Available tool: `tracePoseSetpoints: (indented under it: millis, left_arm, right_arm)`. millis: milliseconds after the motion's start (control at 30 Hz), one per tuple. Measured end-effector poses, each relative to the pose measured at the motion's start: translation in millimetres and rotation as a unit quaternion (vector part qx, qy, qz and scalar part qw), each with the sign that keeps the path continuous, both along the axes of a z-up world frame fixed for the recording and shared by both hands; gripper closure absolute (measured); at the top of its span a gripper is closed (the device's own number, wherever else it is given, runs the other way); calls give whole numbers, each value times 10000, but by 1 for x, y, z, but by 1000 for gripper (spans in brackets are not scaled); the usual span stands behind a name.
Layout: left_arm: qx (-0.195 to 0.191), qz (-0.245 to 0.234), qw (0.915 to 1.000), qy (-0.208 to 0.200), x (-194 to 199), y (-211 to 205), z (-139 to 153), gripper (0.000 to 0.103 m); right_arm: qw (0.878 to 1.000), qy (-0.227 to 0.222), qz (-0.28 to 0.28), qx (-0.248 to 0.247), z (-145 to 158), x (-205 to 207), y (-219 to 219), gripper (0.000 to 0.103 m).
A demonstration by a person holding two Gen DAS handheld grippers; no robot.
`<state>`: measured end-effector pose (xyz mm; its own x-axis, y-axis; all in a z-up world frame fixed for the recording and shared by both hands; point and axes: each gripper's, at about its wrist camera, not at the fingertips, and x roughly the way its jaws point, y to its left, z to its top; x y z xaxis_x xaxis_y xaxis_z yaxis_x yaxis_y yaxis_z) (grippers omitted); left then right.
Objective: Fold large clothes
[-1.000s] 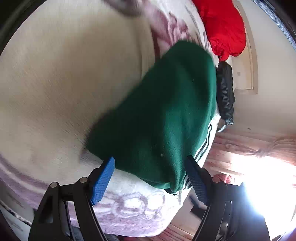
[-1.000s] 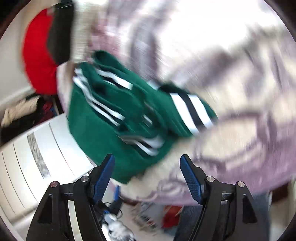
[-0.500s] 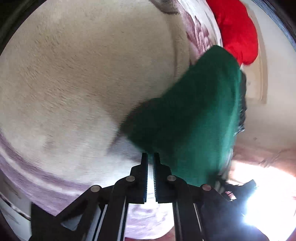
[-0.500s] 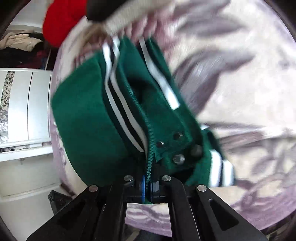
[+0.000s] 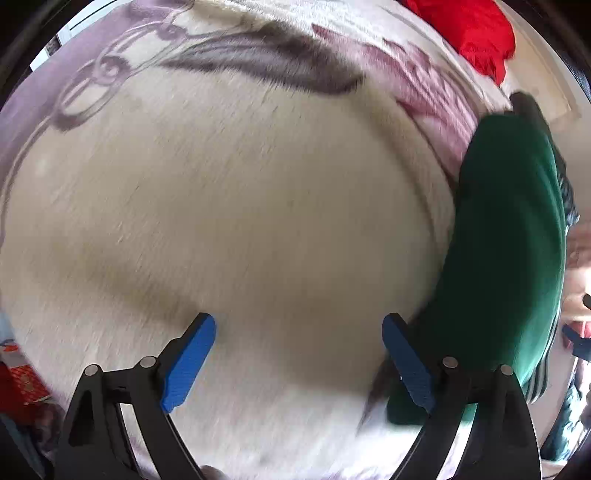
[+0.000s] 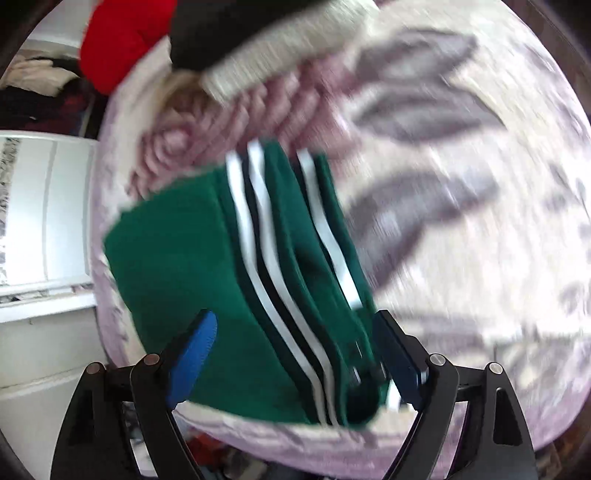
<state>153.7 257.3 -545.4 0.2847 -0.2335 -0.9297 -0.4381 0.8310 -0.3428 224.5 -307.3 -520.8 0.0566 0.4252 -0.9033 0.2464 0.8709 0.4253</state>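
Green jacket lies folded on the blanket; both my claws, left and right, have just spread and let go.

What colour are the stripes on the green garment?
White and black stripes on the green garment, clearest in the right wrist view.

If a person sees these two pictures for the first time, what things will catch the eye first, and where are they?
First comes the green jacket with white and black stripes, lying folded on the pale floral blanket, just in front of the open right gripper. Next is the red garment at the far edge of the blanket. The left gripper is open over bare blanket, the jacket to its right.
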Motion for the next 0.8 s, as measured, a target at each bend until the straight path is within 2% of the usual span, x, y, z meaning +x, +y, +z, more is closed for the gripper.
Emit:
tracePoseSetpoints:
  millis: [133,233,267,300,333,367,400,533,600,667,700,800]
  left_arm:
    - [-257,142,9994,-173,32,-7,17,11]
    - [-213,-33,9987,-464,67,-24,39,11]
    - [-219,-71,9983,-532,76,-29,45,11]
    - [-285,-130,9976,-615,89,-37,52,11]
    - [-421,-207,9964,-704,100,-43,55,11]
    - [-536,-269,9953,-765,112,-50,56,11]
    - [-621,-348,9944,-787,124,-57,58,11]
    - [-965,-703,9895,-813,169,-87,53,11]
    - [-1018,-834,9879,-823,184,-101,44,11]
    - [-1021,-872,9881,-747,191,-106,34,11]
    - [-999,-845,9892,-666,197,-107,24,11]
    - [-1112,-647,9902,-551,190,-96,29,11]
  right_arm:
    - [9997,-29,-15,246,-33,62,10,15]
    - [9974,320,-185,617,-66,94,22,16]
    - [9960,334,-187,806,-77,100,27,29]
    - [9969,258,-156,722,-67,99,35,67]
    - [9987,167,51,484,-60,98,42,89]
    - [9993,50,231,281,-59,98,48,92]
    - [9995,-108,149,268,-50,94,44,94]
    - [9960,-611,-639,85,-2,79,1,98]
    - [9939,-795,-733,-205,7,77,-20,101]
    - [9951,-521,-774,-315,-13,82,-31,101]
    - [9965,-269,-709,-349,-35,89,-29,101]
    - [9965,756,-189,-290,-86,110,-8,100]
